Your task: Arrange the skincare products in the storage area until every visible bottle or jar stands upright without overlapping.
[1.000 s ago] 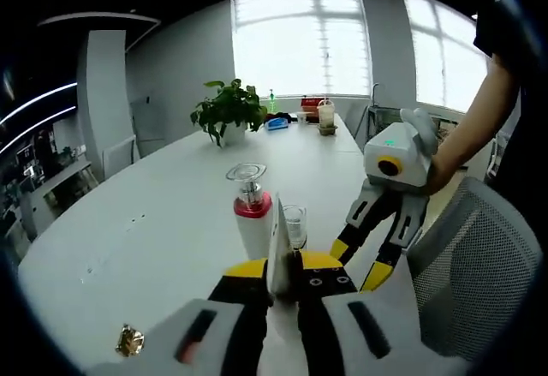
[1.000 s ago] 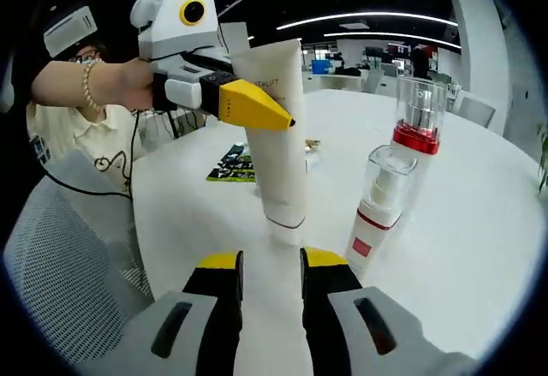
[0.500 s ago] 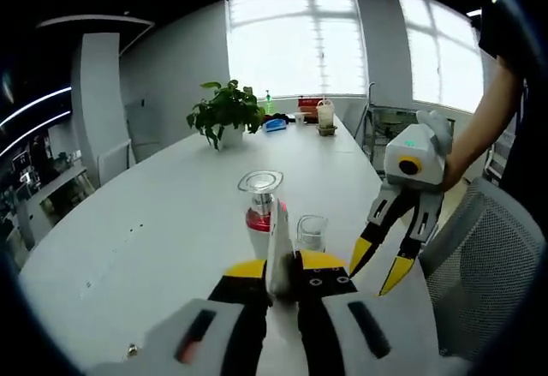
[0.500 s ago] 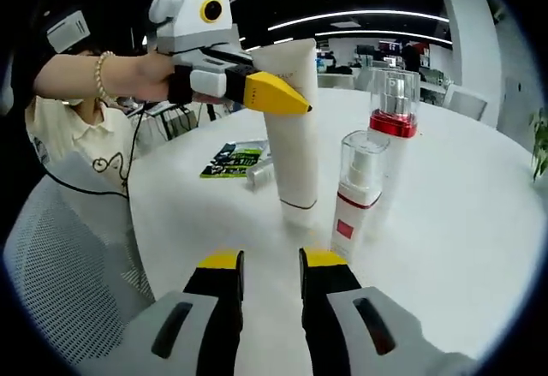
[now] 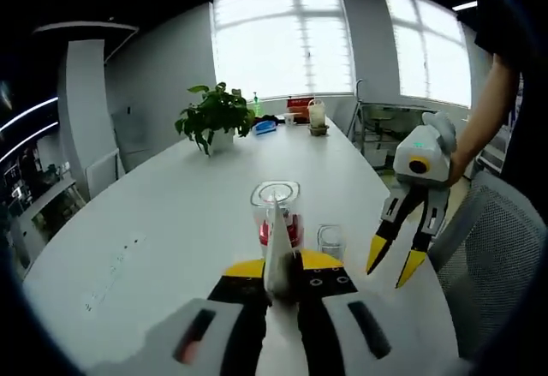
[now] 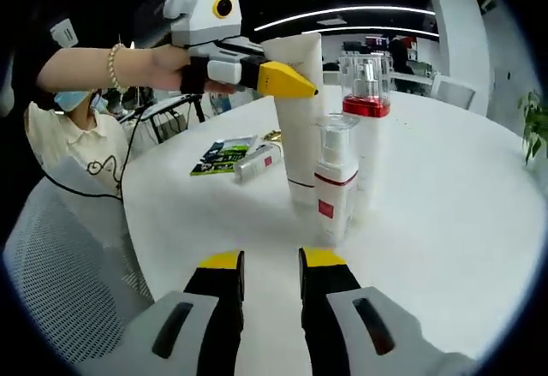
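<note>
Skincare products stand together on the white table (image 6: 479,222): a tall white tube (image 6: 301,119), a small spray bottle (image 6: 335,188) with a clear cap and a red label, and a taller pump bottle (image 6: 364,110) with a red collar under a clear cap. In the right gripper view the tube stands upright on its cap, left of the two bottles, and the spray bottle is nearest to the camera. The left gripper (image 6: 291,85) pinches the tube near its upper end with its yellow-tipped jaws. In the left gripper view the tube's flat crimped end (image 5: 276,247) sits between these jaws.

The right gripper (image 5: 401,260) hangs in the air to the right of the bottles, its jaws spread apart and holding nothing.

On the table to the left of the tube lie a small tube (image 6: 257,160) on its side and a green-and-black leaflet (image 6: 218,155). A potted plant (image 5: 212,119) stands far down the table, near the windows.
</note>
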Action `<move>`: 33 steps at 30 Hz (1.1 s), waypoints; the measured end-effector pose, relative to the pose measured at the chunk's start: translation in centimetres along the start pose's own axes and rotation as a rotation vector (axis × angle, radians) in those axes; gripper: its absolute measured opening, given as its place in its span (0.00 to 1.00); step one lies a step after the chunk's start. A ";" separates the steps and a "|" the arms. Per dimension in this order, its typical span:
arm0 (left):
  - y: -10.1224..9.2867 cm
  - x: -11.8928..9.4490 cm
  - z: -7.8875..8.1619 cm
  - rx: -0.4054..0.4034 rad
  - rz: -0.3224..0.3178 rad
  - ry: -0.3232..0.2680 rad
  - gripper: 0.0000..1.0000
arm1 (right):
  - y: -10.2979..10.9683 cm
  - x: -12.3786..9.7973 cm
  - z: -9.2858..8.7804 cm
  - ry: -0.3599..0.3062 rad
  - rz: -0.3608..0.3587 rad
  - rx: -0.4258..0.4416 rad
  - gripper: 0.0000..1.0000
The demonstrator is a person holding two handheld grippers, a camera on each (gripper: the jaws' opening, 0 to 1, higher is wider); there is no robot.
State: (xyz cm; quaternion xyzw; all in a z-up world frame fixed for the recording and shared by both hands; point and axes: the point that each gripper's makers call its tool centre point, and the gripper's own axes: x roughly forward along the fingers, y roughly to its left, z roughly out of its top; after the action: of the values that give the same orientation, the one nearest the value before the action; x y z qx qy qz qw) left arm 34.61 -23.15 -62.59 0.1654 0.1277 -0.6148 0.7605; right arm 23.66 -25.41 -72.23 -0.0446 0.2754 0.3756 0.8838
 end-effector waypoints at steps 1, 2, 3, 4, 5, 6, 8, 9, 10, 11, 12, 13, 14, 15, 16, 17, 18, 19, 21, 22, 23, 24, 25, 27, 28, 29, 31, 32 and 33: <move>0.2 0.1 0.0 0.000 -0.002 -0.002 0.09 | -0.1 0.0 0.0 -0.001 -0.003 0.003 0.25; 0.2 0.1 0.0 0.001 -0.004 -0.003 0.09 | -0.2 -0.1 0.1 -0.002 -0.006 0.004 0.25; 0.2 0.2 0.1 0.001 -0.008 -0.004 0.09 | -0.3 -0.1 0.1 -0.003 -0.009 0.007 0.25; 0.2 0.2 0.1 0.003 -0.009 -0.005 0.09 | -0.3 -0.1 0.1 -0.004 -0.011 0.008 0.25; 0.1 0.3 0.1 0.004 -0.010 -0.007 0.09 | -0.3 -0.1 0.1 -0.004 -0.012 0.008 0.25; 0.1 0.3 0.2 0.004 -0.011 -0.008 0.09 | -0.3 0.0 0.1 -0.002 -0.013 0.009 0.25; 0.3 0.4 0.2 0.003 -0.014 -0.010 0.09 | -0.4 0.0 0.1 0.000 -0.015 0.010 0.25; 0.4 0.5 0.1 0.004 -0.015 -0.012 0.09 | -0.4 0.0 0.1 0.000 -0.016 0.011 0.25; 0.4 0.5 0.1 0.005 -0.016 -0.013 0.09 | -0.3 0.0 0.1 0.000 -0.016 0.012 0.25; 0.4 0.5 0.1 0.004 -0.016 -0.014 0.09 | -0.3 -0.1 0.1 -0.001 -0.017 0.013 0.24; 0.4 0.5 0.2 0.004 -0.016 -0.016 0.09 | -0.2 -0.1 0.2 -0.001 -0.018 0.016 0.25; 0.5 0.6 0.1 0.003 -0.016 -0.017 0.10 | -0.2 -0.1 0.2 0.000 -0.018 0.016 0.25; 0.5 0.6 0.1 0.003 -0.016 -0.018 0.10 | -0.2 -0.1 0.1 0.001 -0.019 0.016 0.24; 0.5 0.6 0.2 0.000 -0.018 -0.021 0.10 | -0.2 -0.1 0.1 0.003 -0.020 0.015 0.24; 0.5 0.6 0.2 -0.001 -0.020 -0.022 0.10 | -0.2 -0.1 0.0 0.004 -0.020 0.016 0.25; 0.6 0.6 0.2 -0.005 -0.023 -0.024 0.10 | -0.3 -0.1 -0.1 0.005 -0.021 0.018 0.25; 0.6 0.6 0.1 -0.007 -0.024 -0.025 0.10 | -0.3 -0.1 -0.2 0.005 -0.021 0.019 0.25; 0.6 0.6 0.1 -0.008 -0.026 -0.027 0.10 | -0.3 -0.1 -0.3 0.006 -0.021 0.020 0.25; 0.6 0.6 0.2 -0.011 -0.027 -0.029 0.10 | -0.3 -0.1 -0.3 0.007 -0.024 0.023 0.25; 0.5 0.6 0.2 -0.015 -0.027 -0.030 0.10 | -0.3 -0.1 -0.3 0.007 -0.024 0.024 0.25; 0.5 0.6 0.2 -0.018 -0.026 -0.030 0.10 | -0.3 -0.1 -0.3 0.007 -0.025 0.023 0.25; 0.5 0.6 0.2 -0.023 -0.026 -0.030 0.11 | -0.3 -0.1 -0.3 0.006 -0.025 0.024 0.25; 0.5 0.6 0.2 -0.028 -0.026 -0.030 0.11 | -0.3 -0.1 -0.3 0.005 -0.026 0.024 0.25; 0.4 0.5 0.3 -0.035 -0.026 -0.029 0.10 | -0.4 -0.2 -0.2 0.005 -0.027 0.022 0.25; 0.3 0.5 0.3 -0.041 -0.029 -0.029 0.10 | -0.4 -0.2 -0.2 0.004 -0.028 0.021 0.25; 0.4 0.5 0.3 -0.047 -0.028 -0.027 0.10 | -0.5 -0.2 -0.1 0.003 -0.030 0.020 0.25; 0.3 0.5 0.2 -0.055 -0.029 -0.025 0.08 | -0.4 -0.5 0.3 -0.003 -0.031 0.020 0.25; 0.2 0.5 0.2 -0.057 -0.028 -0.022 0.08 | -0.5 -0.5 0.3 -0.002 -0.031 0.019 0.25; 0.2 0.4 0.1 -0.054 -0.025 -0.015 0.08 | -0.5 -0.5 0.2 0.001 -0.030 0.012 0.25</move>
State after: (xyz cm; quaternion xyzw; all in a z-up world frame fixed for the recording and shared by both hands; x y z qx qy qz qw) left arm 34.89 -23.54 -62.68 0.1388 0.1404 -0.6217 0.7580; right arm 23.82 -26.04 -71.81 -0.0435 0.2773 0.3605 0.8895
